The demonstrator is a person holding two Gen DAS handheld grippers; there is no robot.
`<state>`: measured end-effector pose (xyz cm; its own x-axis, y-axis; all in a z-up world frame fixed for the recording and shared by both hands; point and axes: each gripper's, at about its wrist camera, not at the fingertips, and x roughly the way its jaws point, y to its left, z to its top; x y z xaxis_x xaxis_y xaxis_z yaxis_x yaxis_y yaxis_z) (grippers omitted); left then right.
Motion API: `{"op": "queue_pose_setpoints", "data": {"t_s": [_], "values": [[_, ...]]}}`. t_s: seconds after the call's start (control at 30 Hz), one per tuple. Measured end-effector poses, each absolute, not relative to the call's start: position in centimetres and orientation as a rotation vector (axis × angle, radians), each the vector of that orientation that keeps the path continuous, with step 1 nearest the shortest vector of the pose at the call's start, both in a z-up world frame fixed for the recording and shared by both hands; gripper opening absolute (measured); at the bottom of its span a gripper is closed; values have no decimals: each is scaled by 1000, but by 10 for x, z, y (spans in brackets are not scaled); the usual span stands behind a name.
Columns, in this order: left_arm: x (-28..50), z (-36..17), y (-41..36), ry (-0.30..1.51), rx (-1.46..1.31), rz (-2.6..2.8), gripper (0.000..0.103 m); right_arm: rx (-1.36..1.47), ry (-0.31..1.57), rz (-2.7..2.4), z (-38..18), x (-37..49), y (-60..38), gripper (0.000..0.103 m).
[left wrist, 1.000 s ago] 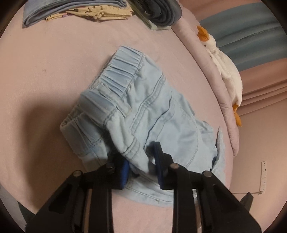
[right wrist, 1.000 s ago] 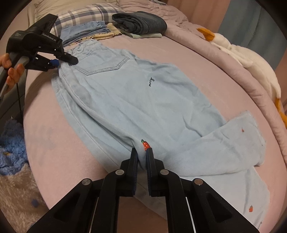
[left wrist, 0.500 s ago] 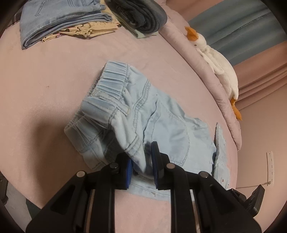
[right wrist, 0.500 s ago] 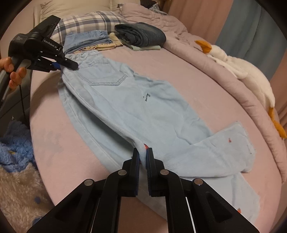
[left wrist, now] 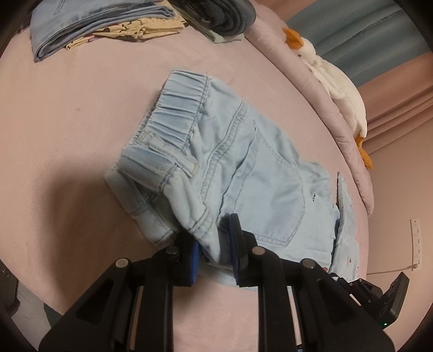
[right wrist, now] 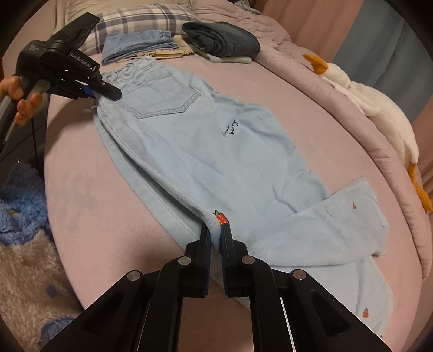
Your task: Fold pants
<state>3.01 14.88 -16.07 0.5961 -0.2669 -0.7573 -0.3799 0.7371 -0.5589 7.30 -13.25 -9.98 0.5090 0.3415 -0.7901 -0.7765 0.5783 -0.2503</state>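
Denim fills the left wrist view: the pale blue pants (left wrist: 243, 162) lie on the pink bed (left wrist: 67, 121), waistband end bunched up toward the camera. The left gripper (left wrist: 213, 243) has its jaws clamped on a fold of fabric at the waist, the cloth pinched between the blue pads. The elastic waistband (left wrist: 178, 108) is gathered and turned to the far side, and a back pocket sits to the right of the jaws. Behind the pants, a stack of folded clothes (left wrist: 102, 29) rests at the head of the bed, and a plush duck (left wrist: 333, 81) lies along the right edge. The right gripper shows at the lower right corner

From the right wrist view, the pants (right wrist: 216, 140) stretch lengthwise across the bed (right wrist: 94, 203), waist far, legs near. The right gripper (right wrist: 216, 232) has its jaws shut on the near side seam of a leg, just below a strawberry patch (right wrist: 220, 218). One leg end is folded back across the other at right. At upper left a hand (right wrist: 19, 100) holds the left gripper (right wrist: 102, 89), which grips the waistband corner. A plaid pillow (right wrist: 146, 19) lies beyond the folded clothes (right wrist: 140, 43)
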Motion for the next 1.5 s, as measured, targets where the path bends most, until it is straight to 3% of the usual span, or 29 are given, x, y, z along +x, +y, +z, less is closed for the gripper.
{"op": "queue_pose_setpoints", "data": {"t_s": [0.33,0.43,0.47,0.5,0.77,1.0,1.1,1.27,1.5], "values": [[29,-157,146,985,-721,66,25,-653,814,748,-109,70,-135,9],[20,-142,142,984,-624,82,46,-608,832,779,-95,69,-145,11],[14,-134,140,981,-548,126,63,-577,831,797,-89,68,-150,11],[10,-129,138,974,-502,154,66,-533,823,820,-82,68,-154,12],[25,-103,92,879,-343,51,65,-334,874,716,-92,109,-136,13],[50,-151,51,999,-161,5,61,-413,953,717,-119,99,-120,13],[43,-155,49,961,-103,-14,62,-427,986,701,-114,100,-121,13],[38,-158,58,939,-132,-41,62,-415,930,682,-97,103,-106,13],[29,-158,59,907,-157,-81,62,-476,1021,646,-120,104,-85,13]]}}
